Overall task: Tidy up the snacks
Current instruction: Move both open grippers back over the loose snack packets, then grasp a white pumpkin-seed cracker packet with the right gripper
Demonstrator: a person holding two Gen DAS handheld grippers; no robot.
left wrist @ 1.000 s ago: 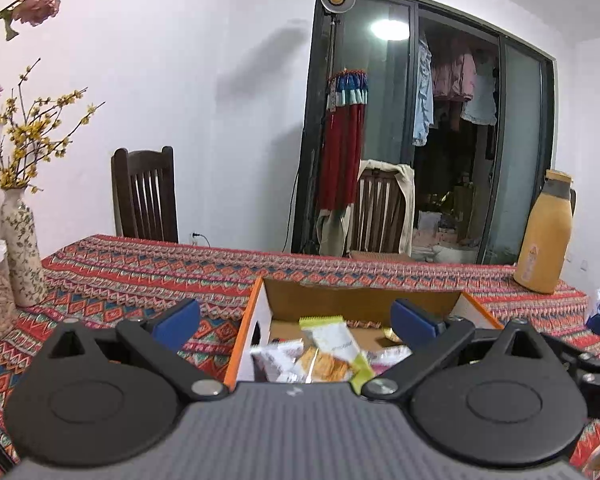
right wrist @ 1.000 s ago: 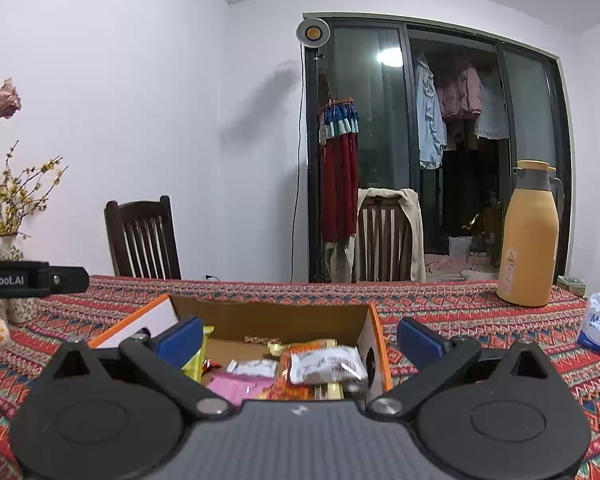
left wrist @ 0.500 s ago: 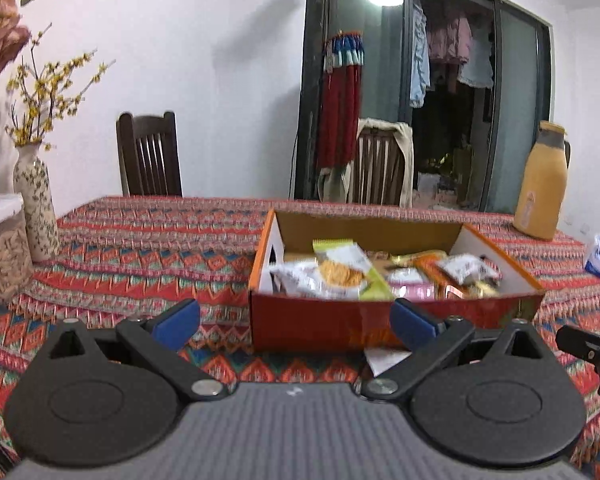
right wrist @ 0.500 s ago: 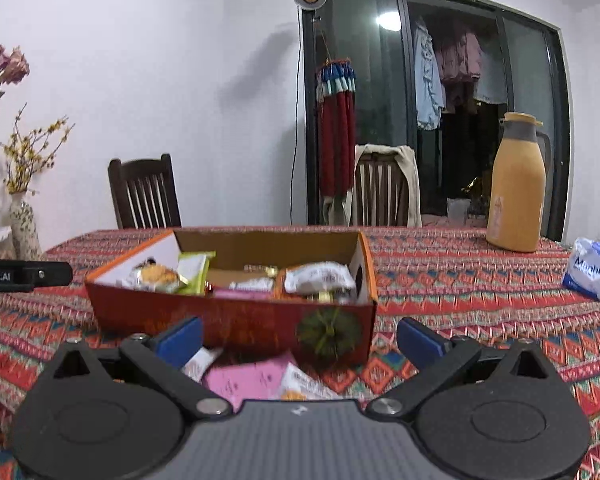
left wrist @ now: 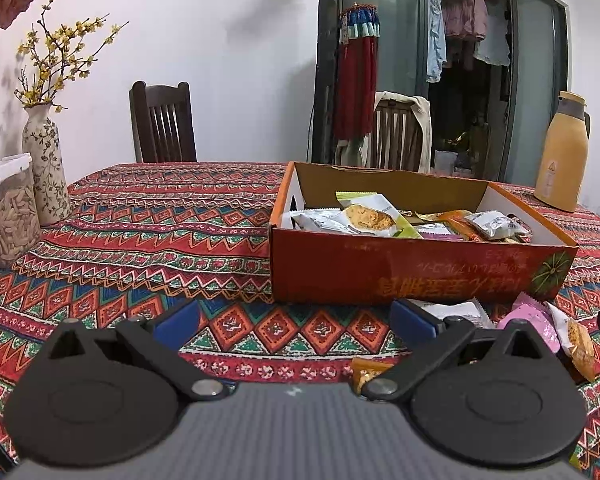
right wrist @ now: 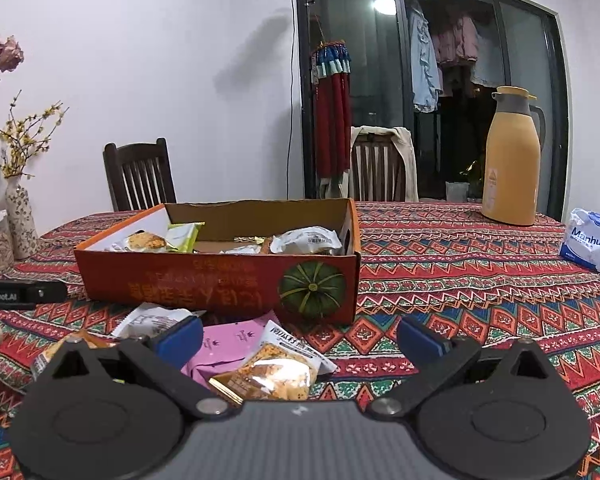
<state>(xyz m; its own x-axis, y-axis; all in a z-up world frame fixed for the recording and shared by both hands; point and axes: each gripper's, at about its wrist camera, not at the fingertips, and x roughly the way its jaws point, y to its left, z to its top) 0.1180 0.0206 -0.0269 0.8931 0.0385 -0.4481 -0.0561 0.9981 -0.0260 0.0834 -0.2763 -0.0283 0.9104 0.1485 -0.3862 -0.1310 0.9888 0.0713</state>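
An open orange cardboard box [left wrist: 416,276] [right wrist: 220,284] holding several wrapped snacks sits on the patterned tablecloth. In front of it lie loose packets: a pink packet [right wrist: 228,344] [left wrist: 534,320], a cracker packet [right wrist: 276,372] [left wrist: 578,344] and a white packet [right wrist: 152,320] [left wrist: 456,312]. My left gripper [left wrist: 296,326] is open over bare cloth to the left of the loose packets. My right gripper [right wrist: 300,338] is open, its left finger [right wrist: 180,336] over the pink and white packets. Nothing is held. The left gripper's body [right wrist: 20,292] shows at the right view's left edge.
A floral vase [left wrist: 46,168] and a clear jar of grains [left wrist: 6,212] stand at the left. A tan thermos [right wrist: 512,156] and a white tissue pack [right wrist: 592,240] are at the right. Two wooden chairs [left wrist: 162,122] stand behind the table.
Both grippers have drawn back and lowered from above the box to the table in front of it. The loose packets have come into view. Both stayed open.
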